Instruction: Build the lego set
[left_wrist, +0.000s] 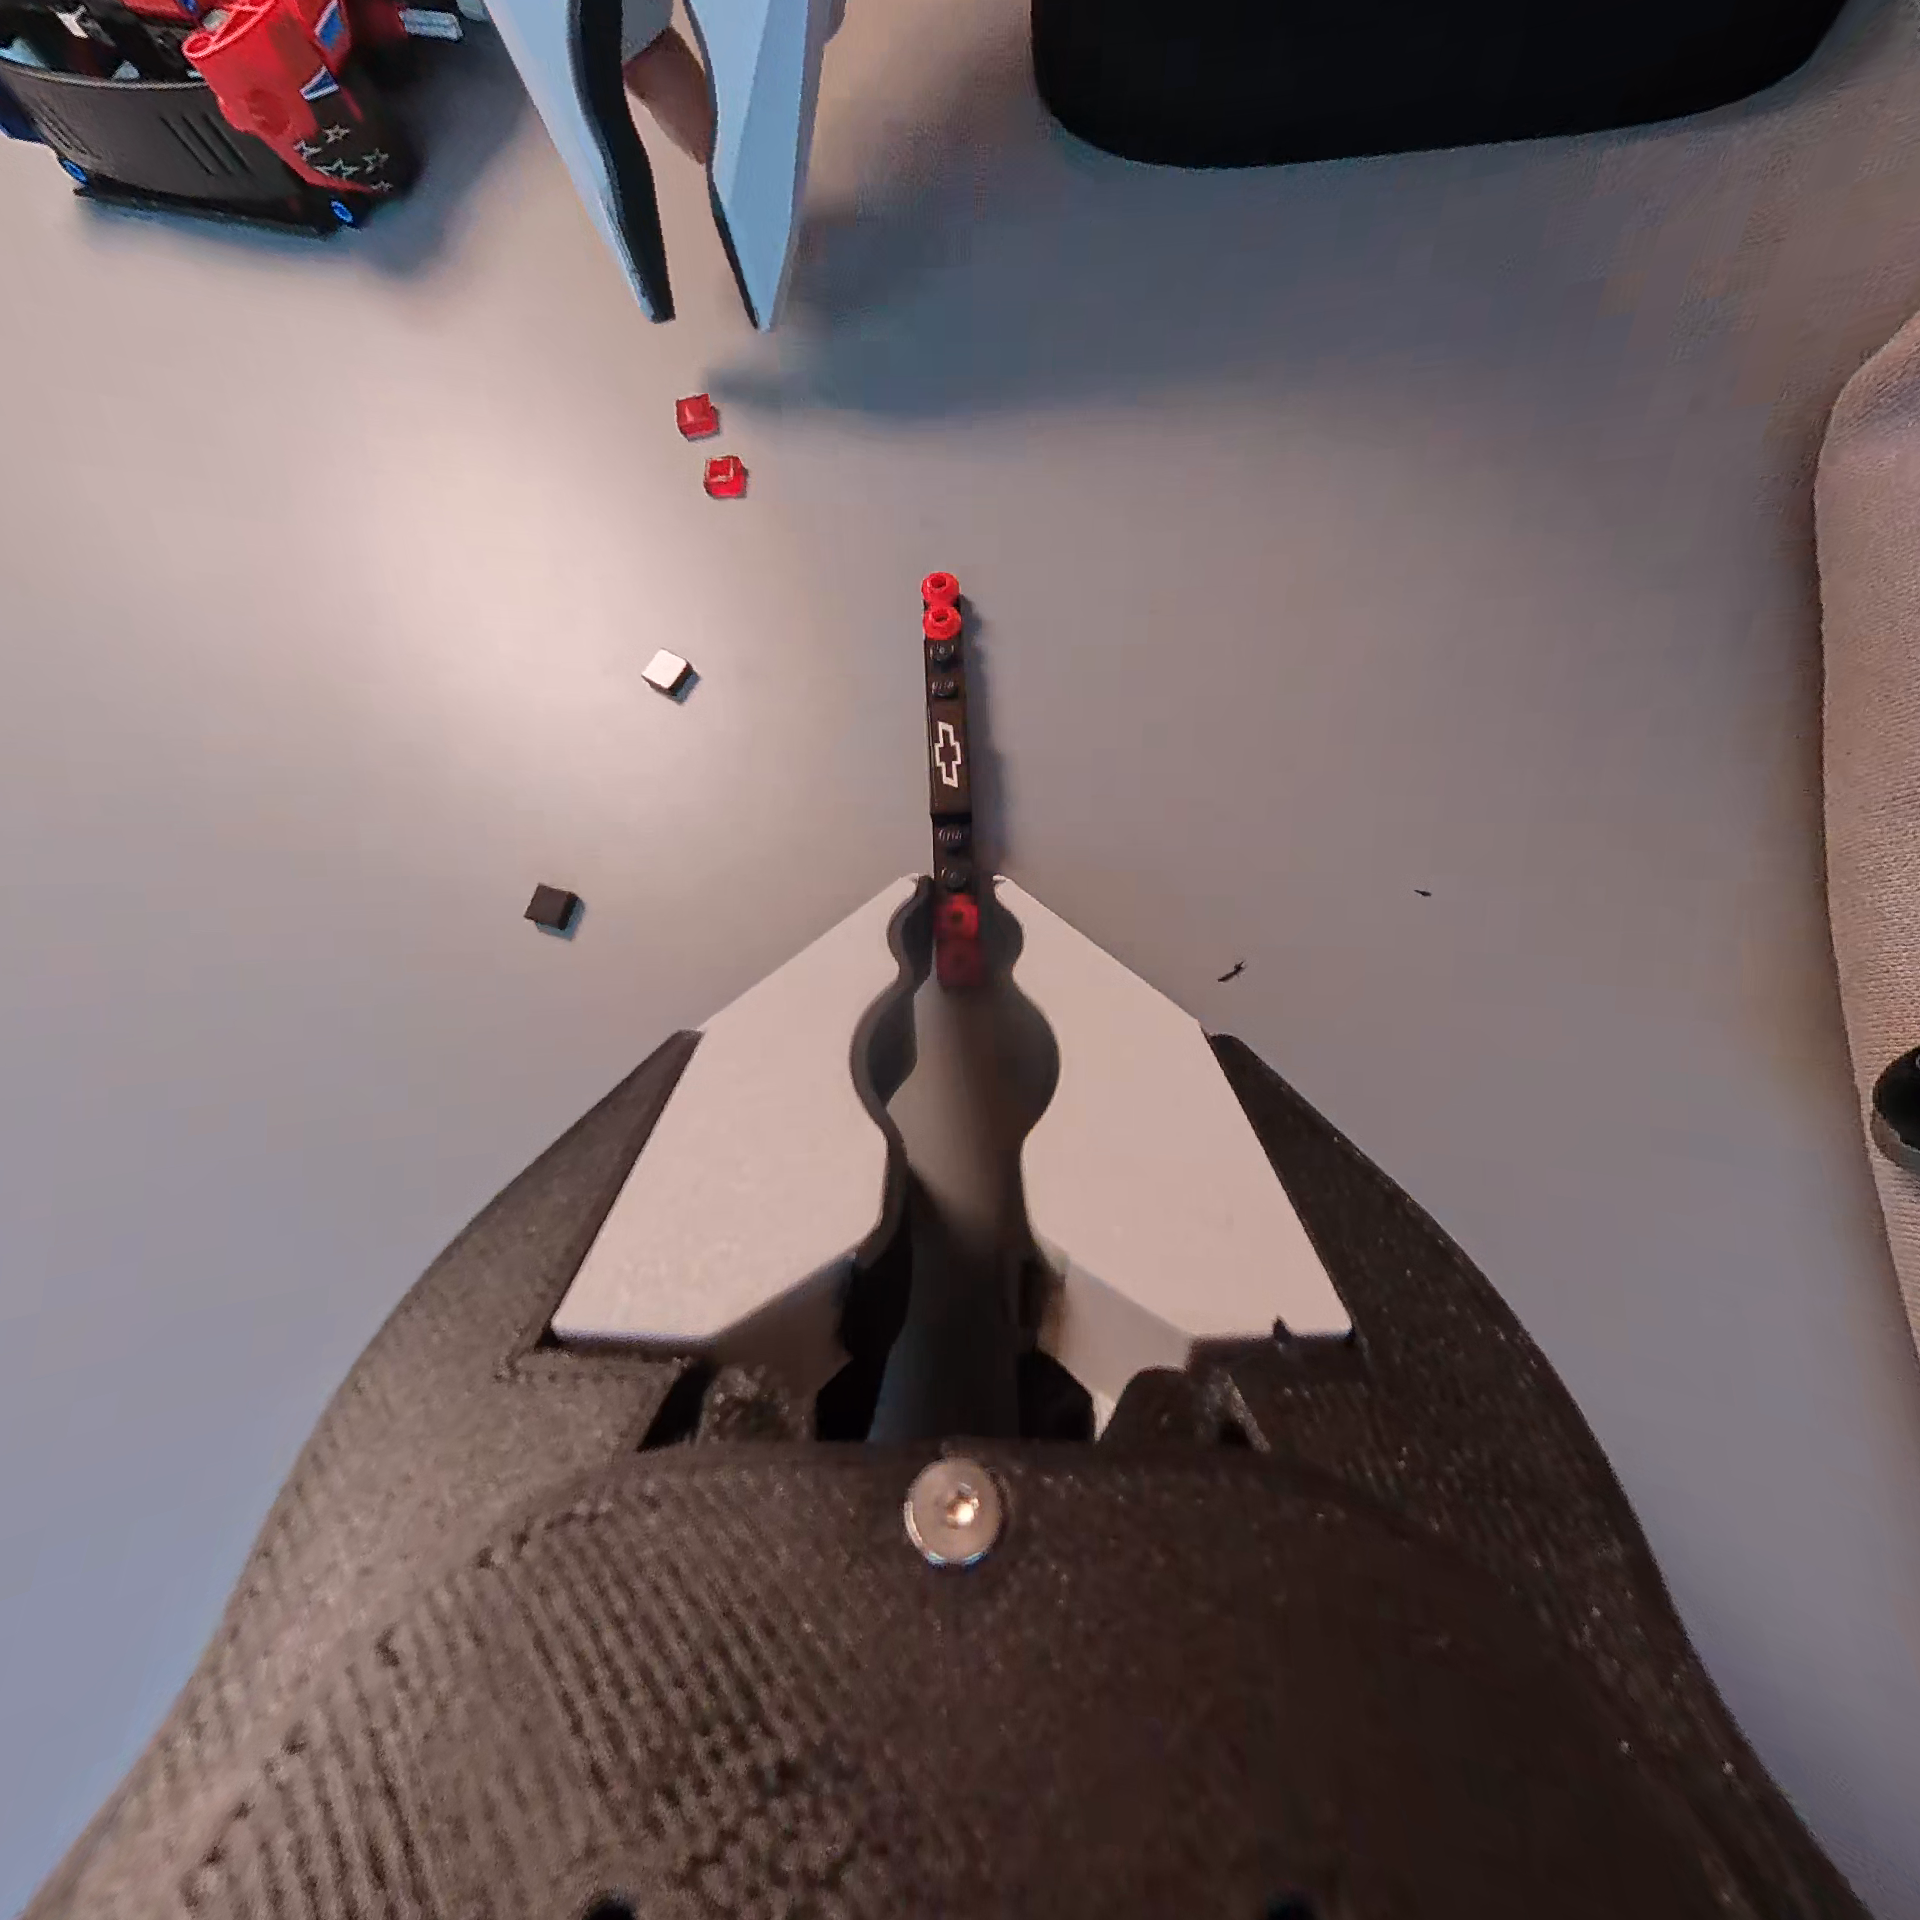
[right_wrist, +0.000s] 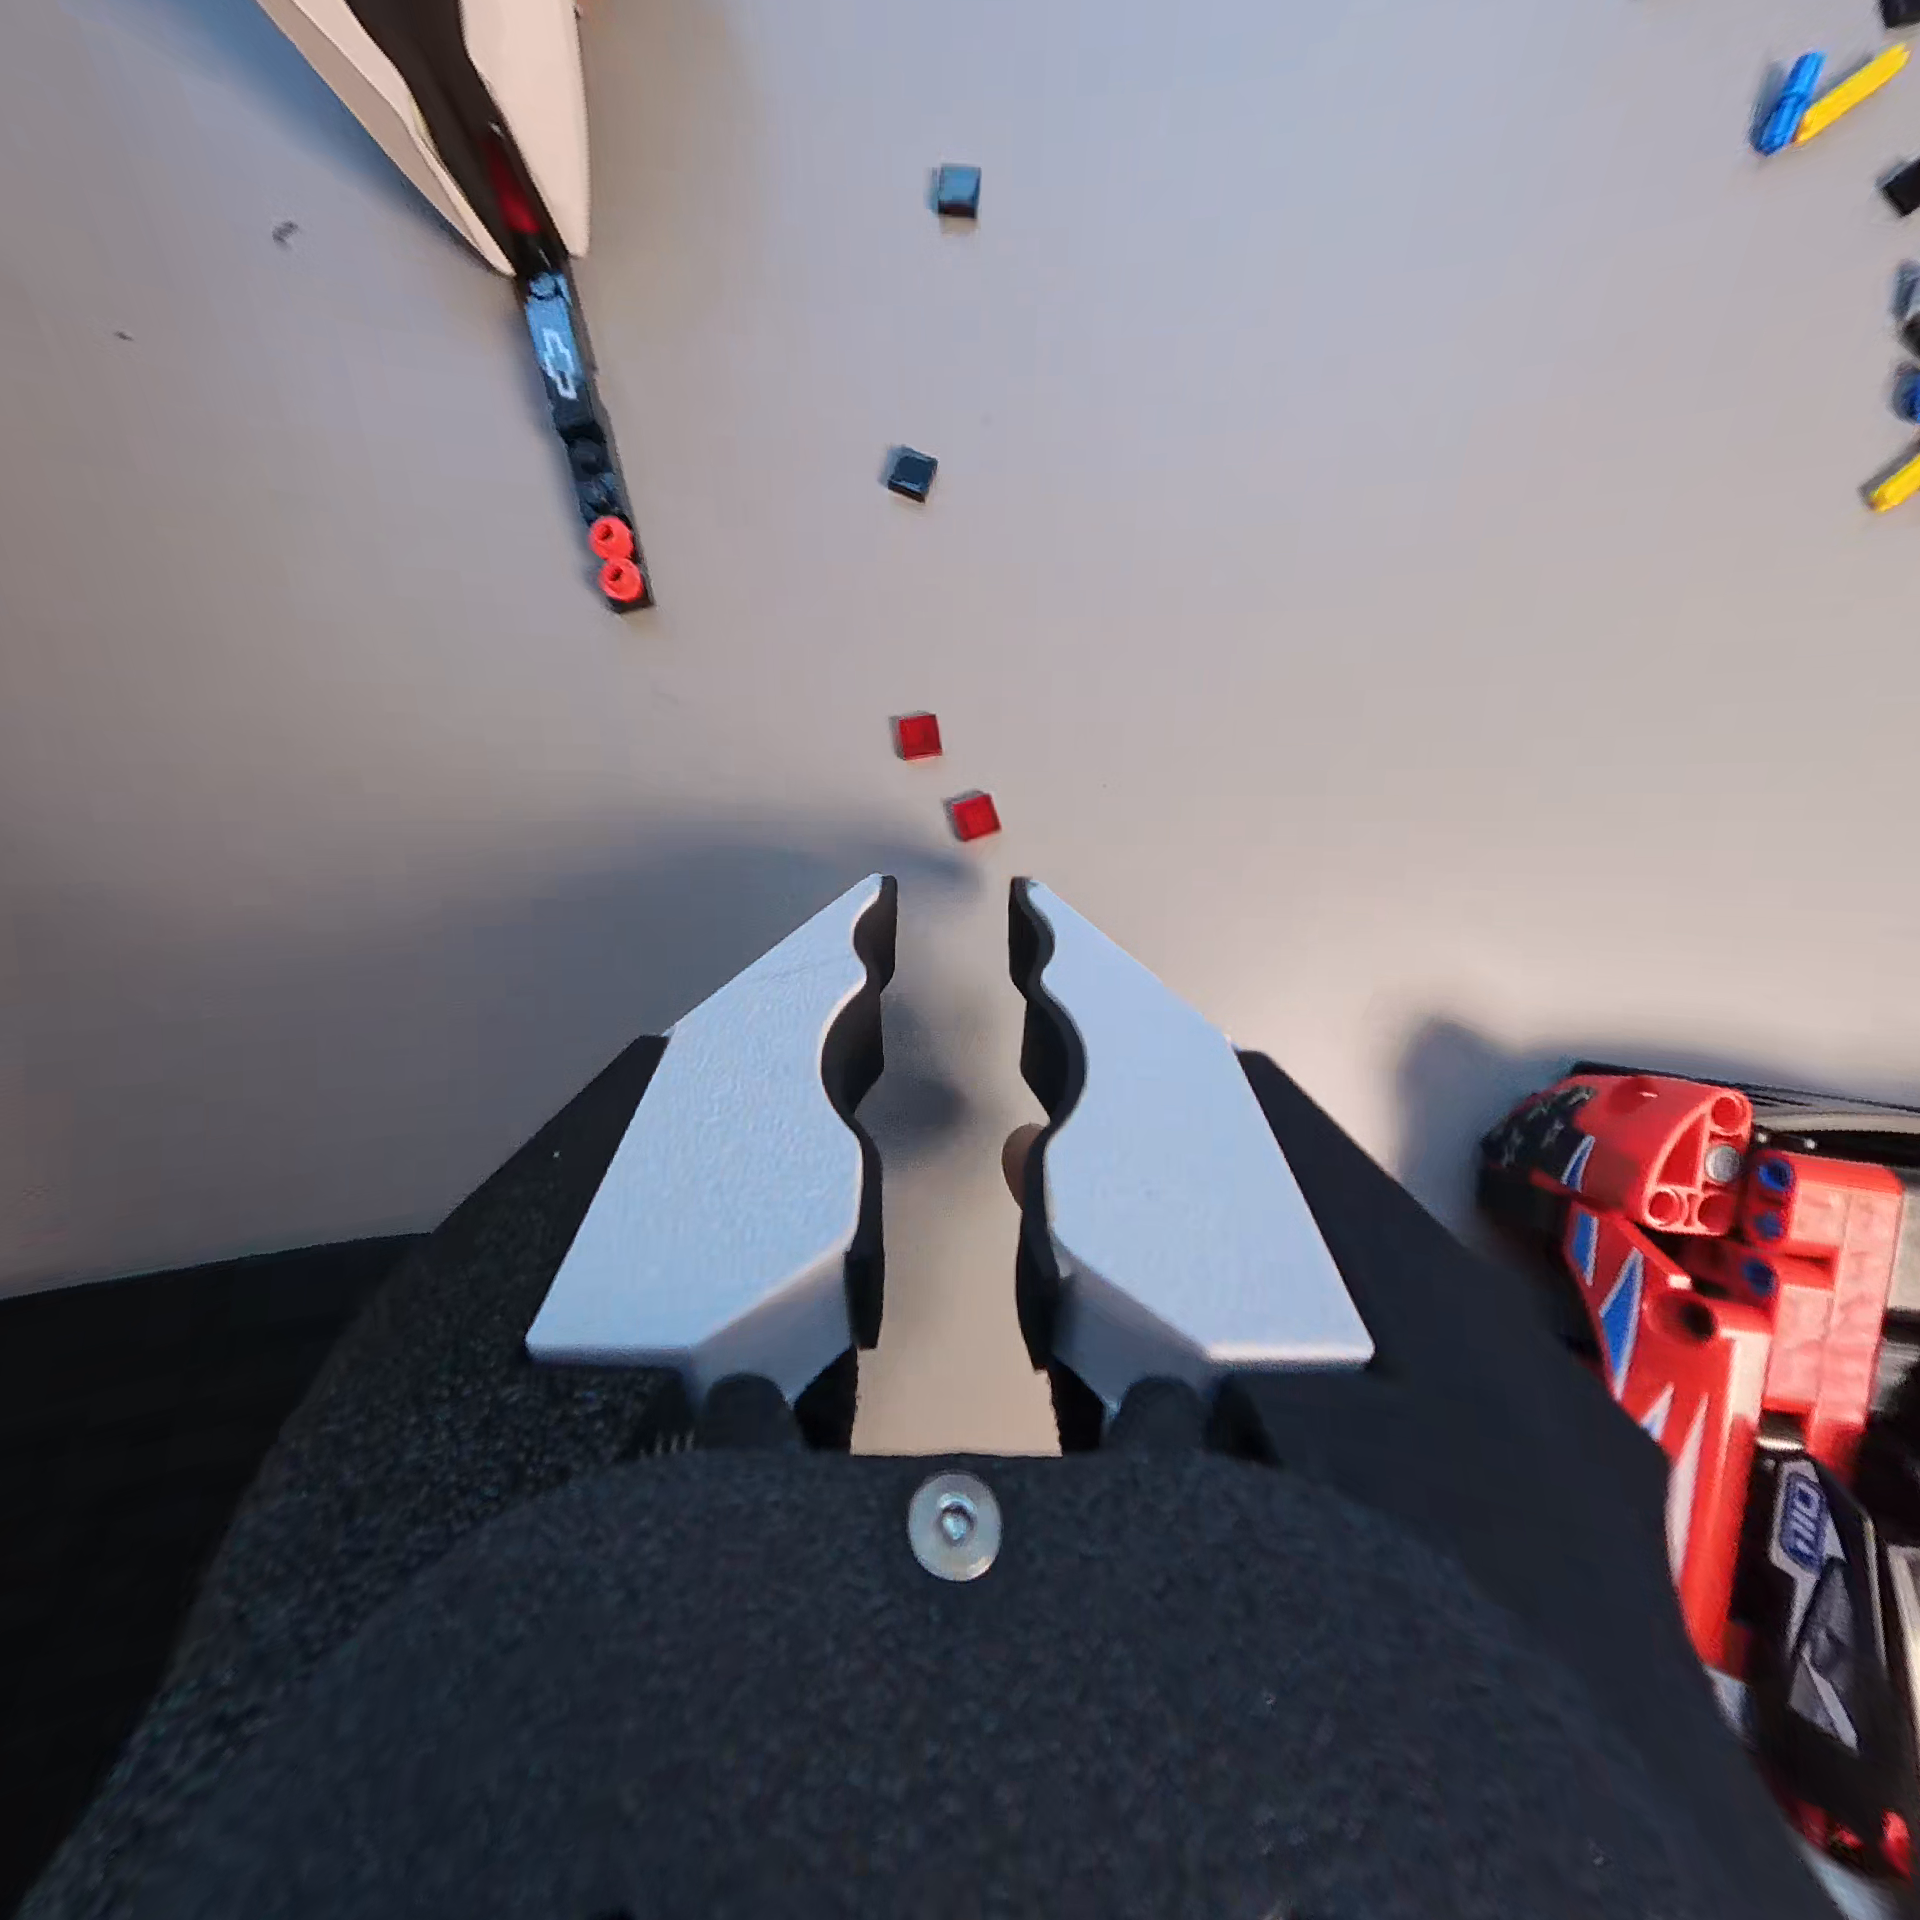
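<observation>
My left gripper (left_wrist: 956, 883) is shut on the near end of a long black strip (left_wrist: 948, 748) that lies on the table, with red round studs at both ends and a printed tile in the middle. The strip also shows in the right wrist view (right_wrist: 577, 416), with the left gripper (right_wrist: 520, 260) on its far end. My right gripper (right_wrist: 951, 883) is open and empty, just short of two small red tiles (right_wrist: 974, 816) (right_wrist: 916, 736). From the left wrist view the right gripper (left_wrist: 712, 317) hovers beyond those red tiles (left_wrist: 696, 416) (left_wrist: 724, 476).
Two small dark tiles (right_wrist: 911, 475) (right_wrist: 955, 190) lie beyond the red ones; in the left wrist view one looks pale (left_wrist: 666, 670), one black (left_wrist: 551, 907). A red and black car model (right_wrist: 1704, 1299) stands at my right. Blue and yellow loose parts (right_wrist: 1808, 99) lie far right. Left tips to right tips: about 15 cm.
</observation>
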